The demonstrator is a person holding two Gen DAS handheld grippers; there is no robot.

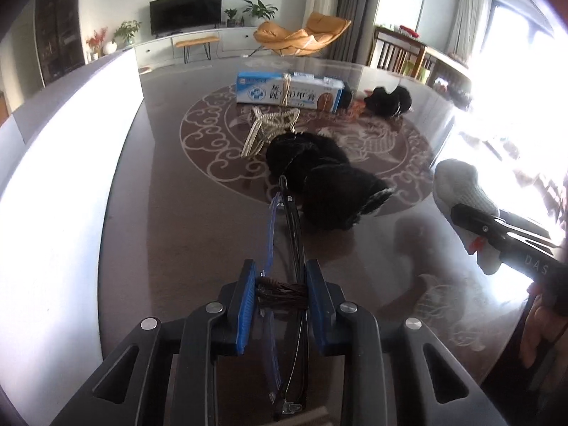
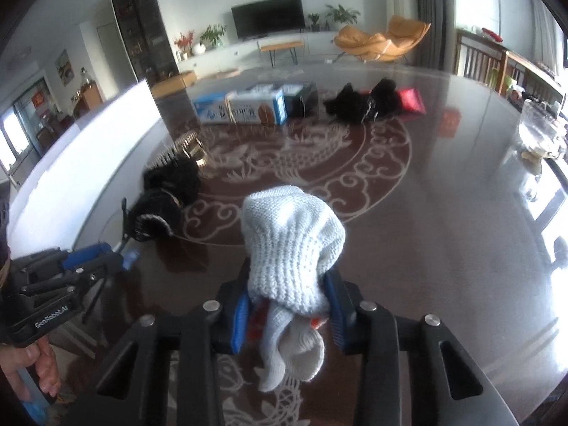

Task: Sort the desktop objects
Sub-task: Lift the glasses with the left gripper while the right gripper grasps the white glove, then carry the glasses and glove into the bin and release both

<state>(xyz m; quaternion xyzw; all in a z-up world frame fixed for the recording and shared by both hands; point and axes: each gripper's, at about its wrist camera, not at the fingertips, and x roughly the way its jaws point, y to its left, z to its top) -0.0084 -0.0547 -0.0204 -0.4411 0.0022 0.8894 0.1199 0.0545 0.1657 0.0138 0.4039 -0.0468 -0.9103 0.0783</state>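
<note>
My left gripper (image 1: 282, 293) is shut on a bundle of folded glasses (image 1: 287, 227), a blue pair and a black pair tied with brown cord, held above the glossy patterned table (image 1: 177, 234). My right gripper (image 2: 289, 314) is shut on a white knitted sock (image 2: 293, 248) and holds it off the table; the sock also shows in the left wrist view (image 1: 465, 188). The left gripper appears at the left of the right wrist view (image 2: 88, 266).
A black furry item (image 1: 326, 177) lies mid-table beside a gold wire clip (image 1: 269, 127). A blue-and-white box (image 1: 289, 92) and another black furry item (image 1: 388, 101) lie farther back, with a red packet (image 2: 410, 101). A white wall (image 1: 53, 213) borders the left.
</note>
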